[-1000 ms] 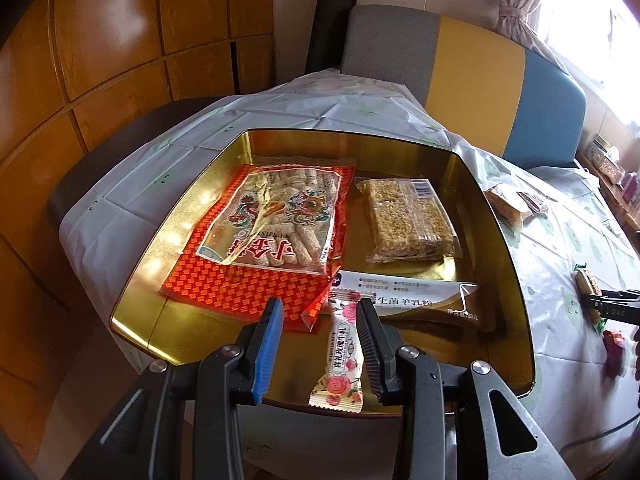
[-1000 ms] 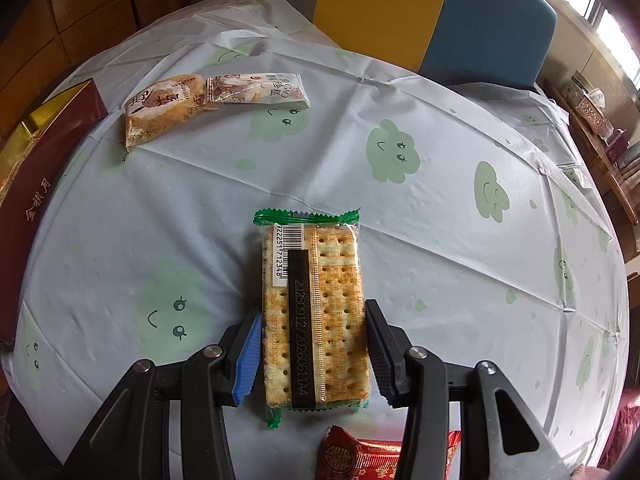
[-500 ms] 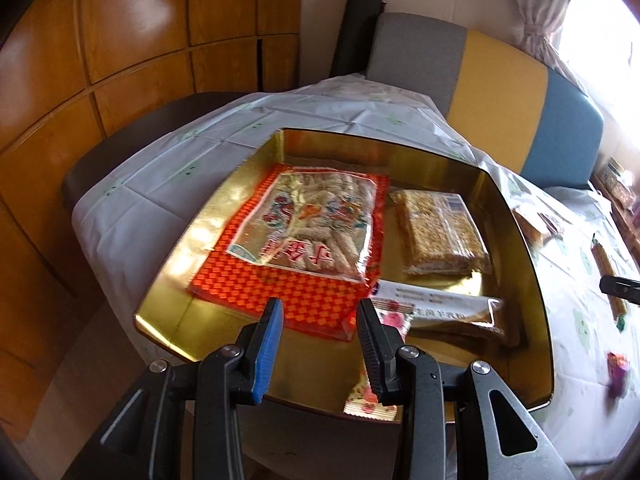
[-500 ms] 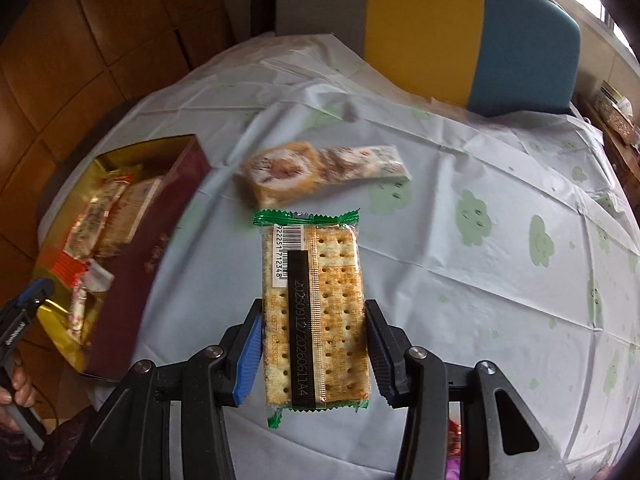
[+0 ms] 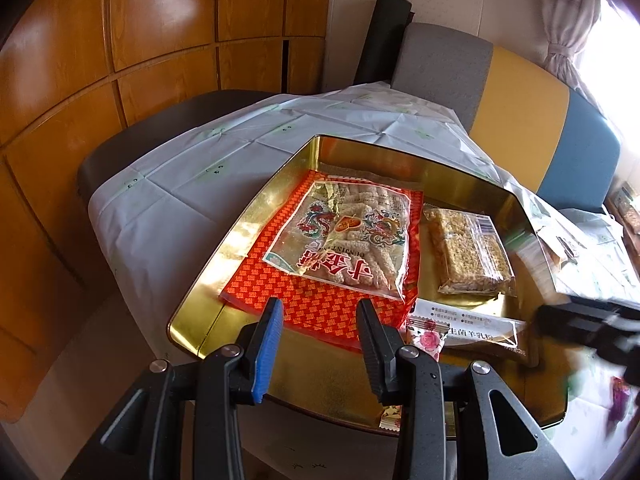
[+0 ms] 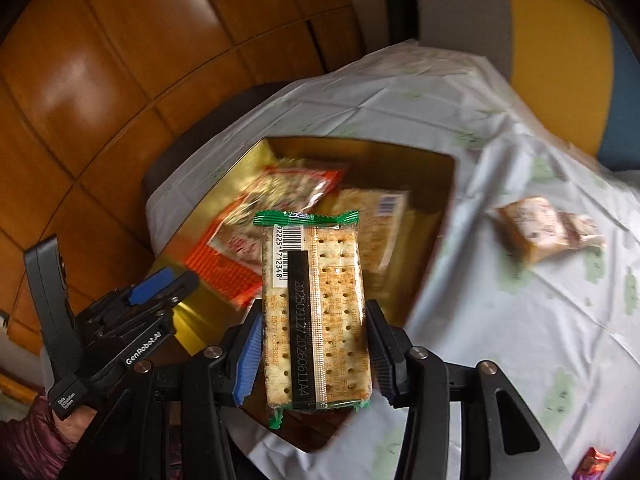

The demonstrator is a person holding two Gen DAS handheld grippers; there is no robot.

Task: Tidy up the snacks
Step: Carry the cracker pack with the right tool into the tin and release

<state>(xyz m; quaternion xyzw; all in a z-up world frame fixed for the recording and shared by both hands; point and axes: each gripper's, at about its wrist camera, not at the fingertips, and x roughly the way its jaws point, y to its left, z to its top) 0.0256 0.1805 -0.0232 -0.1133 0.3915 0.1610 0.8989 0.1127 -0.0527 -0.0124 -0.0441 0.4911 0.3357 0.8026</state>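
A gold tin (image 5: 224,276) sits on the table and holds a red snack bag (image 5: 344,248), a rice bar pack (image 5: 468,252), a long white sachet (image 5: 476,326) and a small rose-print pack (image 5: 426,338). My left gripper (image 5: 320,344) is open and empty, above the tin's near edge. My right gripper (image 6: 316,348) is shut on a green-edged cracker pack (image 6: 316,312), held in the air above the tin (image 6: 424,276). The left gripper (image 6: 160,288) also shows in the right wrist view. The right gripper (image 5: 592,328) shows blurred in the left wrist view.
A brown snack pack (image 6: 544,232) lies on the white tablecloth (image 6: 520,320) right of the tin. A red wrapped sweet (image 6: 596,460) lies at the near right. A grey, yellow and blue chair (image 5: 520,92) stands behind the table. Wooden panels (image 5: 120,40) are on the left.
My right gripper has carried the cracker pack left, from over the tablecloth to above the tin. The left gripper has drawn back and left a little, staying open.
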